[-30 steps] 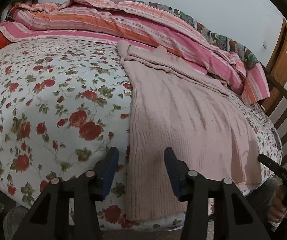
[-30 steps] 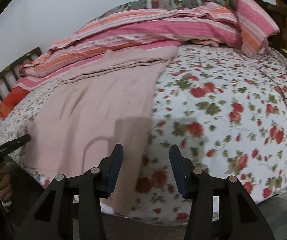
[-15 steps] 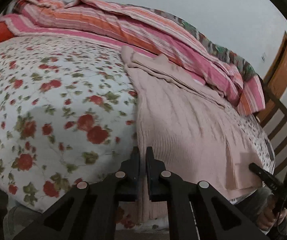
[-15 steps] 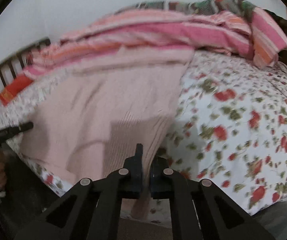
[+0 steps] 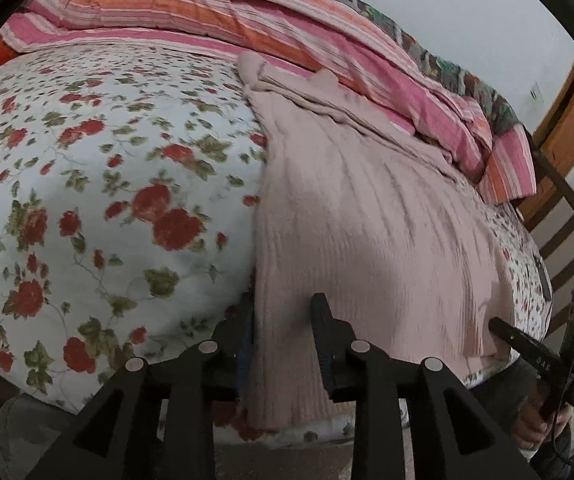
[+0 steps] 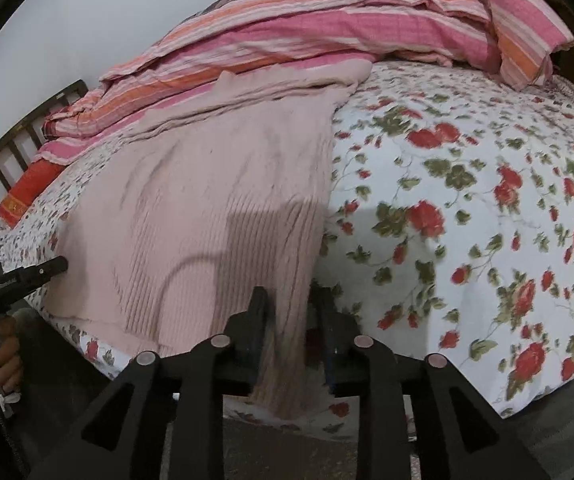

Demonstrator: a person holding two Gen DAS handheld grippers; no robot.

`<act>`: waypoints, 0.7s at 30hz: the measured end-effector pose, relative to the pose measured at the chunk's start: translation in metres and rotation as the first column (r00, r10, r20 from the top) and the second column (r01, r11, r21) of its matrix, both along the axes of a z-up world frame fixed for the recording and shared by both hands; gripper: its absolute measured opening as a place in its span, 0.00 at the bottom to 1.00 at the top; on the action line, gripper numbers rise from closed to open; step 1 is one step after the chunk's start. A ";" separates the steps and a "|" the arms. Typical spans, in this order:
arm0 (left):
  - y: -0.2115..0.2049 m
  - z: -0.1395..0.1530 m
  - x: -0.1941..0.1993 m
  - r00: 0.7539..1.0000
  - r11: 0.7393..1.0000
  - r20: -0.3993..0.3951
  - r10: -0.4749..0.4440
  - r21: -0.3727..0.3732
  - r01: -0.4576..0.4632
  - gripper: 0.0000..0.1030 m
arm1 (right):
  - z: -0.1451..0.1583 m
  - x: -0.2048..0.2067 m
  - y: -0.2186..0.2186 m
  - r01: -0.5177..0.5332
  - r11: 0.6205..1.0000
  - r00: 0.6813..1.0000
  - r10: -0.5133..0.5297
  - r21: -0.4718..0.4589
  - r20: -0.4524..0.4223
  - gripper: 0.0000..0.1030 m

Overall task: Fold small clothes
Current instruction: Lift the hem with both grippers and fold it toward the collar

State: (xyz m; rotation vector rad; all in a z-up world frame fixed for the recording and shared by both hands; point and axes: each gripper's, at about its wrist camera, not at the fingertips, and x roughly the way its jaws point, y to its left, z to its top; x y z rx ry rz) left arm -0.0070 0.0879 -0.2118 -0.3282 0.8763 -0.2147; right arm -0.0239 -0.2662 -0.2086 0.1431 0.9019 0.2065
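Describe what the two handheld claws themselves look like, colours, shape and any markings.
Both the left claw and right claw are black, with angular triangular-cutout arms, round silver pivot pins and blue-lined fingers. From the side, each shows small white lettering, too small to read, and the left one trails a black cable.

Pale pink ribbed sweater [image 5: 367,232], white red-rose floral bedspread [image 5: 99,184], pink-orange striped quilt [image 5: 247,12]
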 end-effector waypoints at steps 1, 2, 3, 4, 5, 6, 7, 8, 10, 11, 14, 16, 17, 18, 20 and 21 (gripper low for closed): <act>-0.002 -0.001 -0.001 1.000 1.000 -0.004 -0.005 0.004 0.005 0.26 | -0.001 -0.002 0.001 -0.006 1.000 1.000 0.006 0.003 -0.003 0.24; -0.003 -0.001 -0.003 1.000 1.000 -0.004 -0.010 0.006 0.010 0.26 | -0.002 -0.004 0.001 -0.007 1.000 1.000 0.007 0.003 -0.003 0.24; -0.005 -0.001 -0.006 1.000 1.000 -0.001 -0.013 0.005 0.013 0.26 | -0.002 -0.006 0.001 -0.008 1.000 1.000 0.008 0.003 -0.001 0.24; -0.005 -0.002 -0.009 1.000 1.000 0.002 -0.013 0.007 0.013 0.28 | -0.002 -0.008 0.001 -0.013 1.000 1.000 0.013 0.005 -0.002 0.24; -0.006 -0.002 -0.011 1.000 1.000 0.005 -0.011 0.009 0.011 0.28 | -0.002 -0.009 0.001 -0.016 1.000 1.000 0.016 0.006 -0.003 0.24; -0.007 -0.001 -0.013 1.000 1.000 0.008 -0.008 0.013 0.008 0.28 | -0.002 -0.010 0.002 -0.017 1.000 1.000 0.017 0.003 -0.002 0.24; -0.007 -0.001 -0.014 1.000 1.000 0.010 -0.007 0.013 0.007 0.28 | -0.002 -0.010 0.002 -0.018 1.000 1.000 0.018 0.001 -0.002 0.24; -0.007 -0.001 -0.015 1.000 1.000 0.011 -0.006 0.013 0.006 0.27 | -0.002 -0.011 0.002 -0.019 1.000 1.000 0.019 -0.002 -0.002 0.24; -0.007 -0.001 -0.016 1.000 1.000 0.015 -0.003 0.011 0.003 0.18 | -0.002 -0.012 0.003 -0.021 1.000 1.000 0.020 -0.012 -0.002 0.05; -0.007 -0.001 -0.016 1.000 1.000 0.016 -0.011 -0.002 0.011 0.07 | -0.002 -0.013 0.003 -0.023 1.000 1.000 0.023 -0.009 -0.005 0.06; -0.006 0.005 -0.020 0.999 1.000 0.049 -0.007 -0.013 0.007 0.06 | 0.006 -0.019 0.002 -0.012 1.000 0.999 0.012 -0.011 0.032 0.05; -0.005 0.013 -0.026 0.996 0.999 0.085 -0.009 -0.031 0.012 0.06 | 0.019 -0.025 0.001 -0.015 1.000 0.997 0.015 0.002 0.070 0.05; -0.004 0.016 -0.028 0.996 0.999 0.094 -0.008 -0.034 0.011 0.06 | 0.026 -0.028 0.000 -0.014 1.000 0.996 0.013 0.010 0.090 0.05; -0.003 0.019 -0.030 0.995 0.999 0.103 -0.005 -0.040 0.009 0.06 | 0.032 -0.030 -0.002 -0.013 1.000 0.994 0.011 0.020 0.107 0.05; 0.003 0.026 -0.034 0.993 0.998 0.117 0.008 -0.070 0.001 0.06 | 0.044 -0.031 -0.006 -0.006 0.999 0.991 0.000 0.046 0.131 0.05; 0.006 0.029 -0.035 0.992 0.996 0.123 0.015 -0.084 -0.005 0.06 | 0.048 -0.032 -0.008 0.000 0.998 0.990 -0.009 0.060 0.141 0.05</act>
